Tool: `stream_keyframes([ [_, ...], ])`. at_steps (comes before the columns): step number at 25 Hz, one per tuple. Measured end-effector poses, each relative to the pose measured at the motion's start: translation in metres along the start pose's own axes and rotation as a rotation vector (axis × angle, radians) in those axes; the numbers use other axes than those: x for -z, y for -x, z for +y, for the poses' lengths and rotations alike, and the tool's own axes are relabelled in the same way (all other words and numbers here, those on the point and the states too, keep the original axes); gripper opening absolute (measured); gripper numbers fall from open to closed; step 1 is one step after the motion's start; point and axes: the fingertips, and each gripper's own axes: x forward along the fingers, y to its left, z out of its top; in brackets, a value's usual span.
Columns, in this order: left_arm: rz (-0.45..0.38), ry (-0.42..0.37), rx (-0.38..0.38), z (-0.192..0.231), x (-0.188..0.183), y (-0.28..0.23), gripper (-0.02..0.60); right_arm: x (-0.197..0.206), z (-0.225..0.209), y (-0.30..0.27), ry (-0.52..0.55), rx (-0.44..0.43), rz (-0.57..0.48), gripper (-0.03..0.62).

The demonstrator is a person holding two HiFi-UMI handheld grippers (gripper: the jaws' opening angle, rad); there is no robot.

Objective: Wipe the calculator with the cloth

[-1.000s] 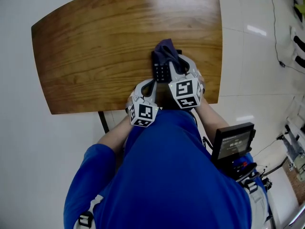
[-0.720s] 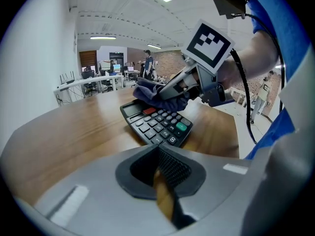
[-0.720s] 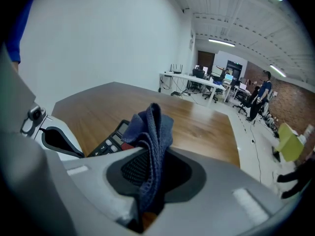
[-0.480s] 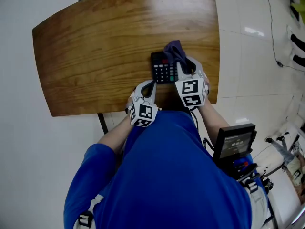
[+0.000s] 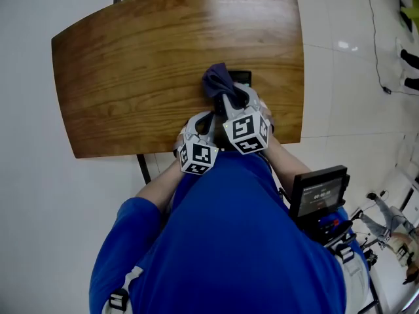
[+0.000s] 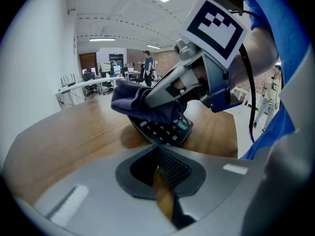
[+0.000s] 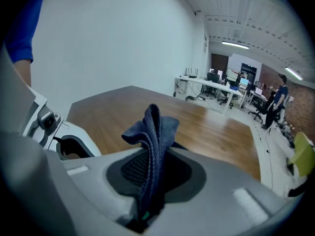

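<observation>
A black calculator [image 5: 241, 78] lies on the wooden table [image 5: 131, 77] near its front right edge. A dark blue cloth [image 5: 217, 82] is bunched over the calculator's left half and hides the keys in the head view. My right gripper [image 5: 227, 101] is shut on the cloth [image 7: 153, 127], which sticks up from between its jaws. In the left gripper view, the cloth [image 6: 140, 102] rests on the calculator [image 6: 165, 130], whose lower keys show. My left gripper [image 6: 160, 155] sits just before the calculator, at the table's front edge, shut and holding nothing.
A black device with a screen [image 5: 319, 193] hangs at the person's right side. The white floor [image 5: 340, 77] lies beyond the table's right edge. Left and far parts of the tabletop are bare wood. Office desks [image 7: 216, 90] and people stand far behind.
The right gripper has swept the cloth from the calculator's right side to the left and nearer, so it now covers the keys. The left gripper has stayed put.
</observation>
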Motion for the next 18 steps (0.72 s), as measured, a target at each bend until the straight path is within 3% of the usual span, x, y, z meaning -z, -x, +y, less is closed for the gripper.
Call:
stream_keyframes([
  [4,-0.003,-0.024,-0.025,0.004,-0.007,0.007,0.006,-0.003,0.016,-0.009,0.023,-0.038,-0.005,0.067],
  [12,0.003,-0.045,-0.024,0.007,-0.007,0.009,0.006,0.008,0.000,-0.011,0.004,-0.006,0.012,0.067],
  [18,0.025,0.003,0.021,-0.004,0.008,0.006,0.006,0.038,-0.007,-0.009,-0.020,0.009,0.097,0.067],
])
